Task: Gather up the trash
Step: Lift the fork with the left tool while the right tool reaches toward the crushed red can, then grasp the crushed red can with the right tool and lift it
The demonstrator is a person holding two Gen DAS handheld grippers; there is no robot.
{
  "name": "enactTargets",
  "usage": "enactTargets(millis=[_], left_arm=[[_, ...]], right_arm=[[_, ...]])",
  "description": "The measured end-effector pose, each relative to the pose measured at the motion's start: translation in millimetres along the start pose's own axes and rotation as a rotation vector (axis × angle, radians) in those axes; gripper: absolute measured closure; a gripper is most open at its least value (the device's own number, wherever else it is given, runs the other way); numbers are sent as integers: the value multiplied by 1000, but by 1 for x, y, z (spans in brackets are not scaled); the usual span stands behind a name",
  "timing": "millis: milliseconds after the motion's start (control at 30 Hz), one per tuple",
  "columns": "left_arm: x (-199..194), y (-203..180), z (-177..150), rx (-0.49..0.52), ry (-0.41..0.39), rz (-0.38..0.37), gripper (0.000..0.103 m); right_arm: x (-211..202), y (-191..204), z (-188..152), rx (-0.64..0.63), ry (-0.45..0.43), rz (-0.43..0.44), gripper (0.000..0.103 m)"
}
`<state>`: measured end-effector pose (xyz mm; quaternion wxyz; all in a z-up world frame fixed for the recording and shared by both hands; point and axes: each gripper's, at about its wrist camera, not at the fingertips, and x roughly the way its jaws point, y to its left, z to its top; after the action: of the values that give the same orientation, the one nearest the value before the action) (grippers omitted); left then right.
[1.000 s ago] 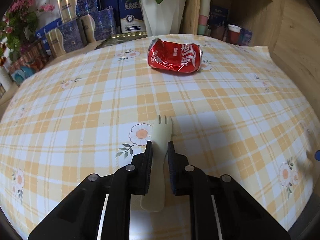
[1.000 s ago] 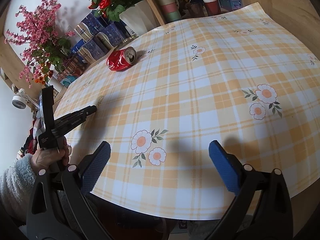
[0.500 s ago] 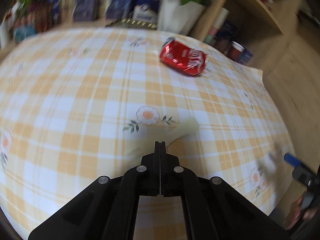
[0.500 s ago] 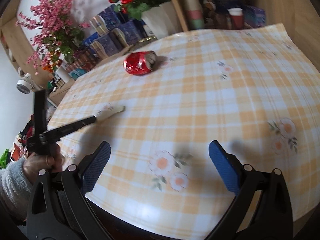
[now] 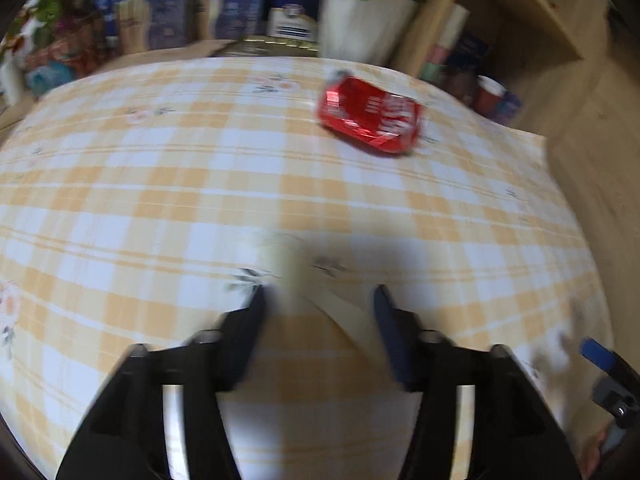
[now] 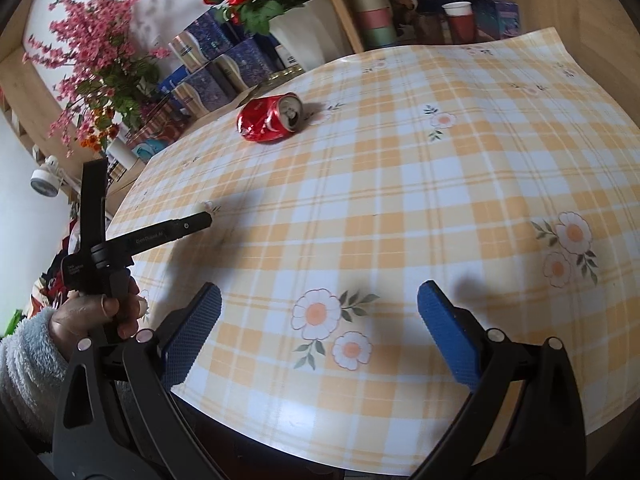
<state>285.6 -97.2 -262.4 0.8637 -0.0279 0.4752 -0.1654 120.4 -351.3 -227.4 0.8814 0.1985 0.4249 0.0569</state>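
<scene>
A cream plastic fork [image 5: 320, 304], blurred, lies on the checked tablecloth [image 5: 160, 200] between the jaws of my left gripper [image 5: 320, 300]. Those jaws are opening and the pads stand clear of the fork on both sides. A crushed red can [image 5: 370, 120] lies on its side further back; the right wrist view shows the can [image 6: 270, 118] with its top end facing right. There a person's hand holds the left gripper [image 6: 200, 222] low over the cloth. My right gripper [image 6: 320, 294] hangs open over the table's near edge with nothing between its blue pads.
Behind the table stand a white flowerpot [image 5: 360, 16], blue and gold boxes [image 5: 192, 12] and a pink flower spray [image 6: 96, 52]. Stacked paper cups [image 6: 370, 4] and a red cup [image 6: 458, 20] sit on a wooden shelf at the back right.
The left jaws, narrow around the fork handle a second ago and fully shut half a second ago, have spread. The fork has swung askew. The right gripper stayed open.
</scene>
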Motion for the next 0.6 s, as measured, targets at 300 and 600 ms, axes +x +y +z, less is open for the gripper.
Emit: enactTargets(millis=[300, 600], left_arm=[[10, -26, -3, 178, -40, 84, 54], [20, -49, 3, 350, -46, 44, 83]], right_arm=[[4, -7, -2, 16, 3, 5, 6], [7, -11, -2, 24, 10, -5, 6]])
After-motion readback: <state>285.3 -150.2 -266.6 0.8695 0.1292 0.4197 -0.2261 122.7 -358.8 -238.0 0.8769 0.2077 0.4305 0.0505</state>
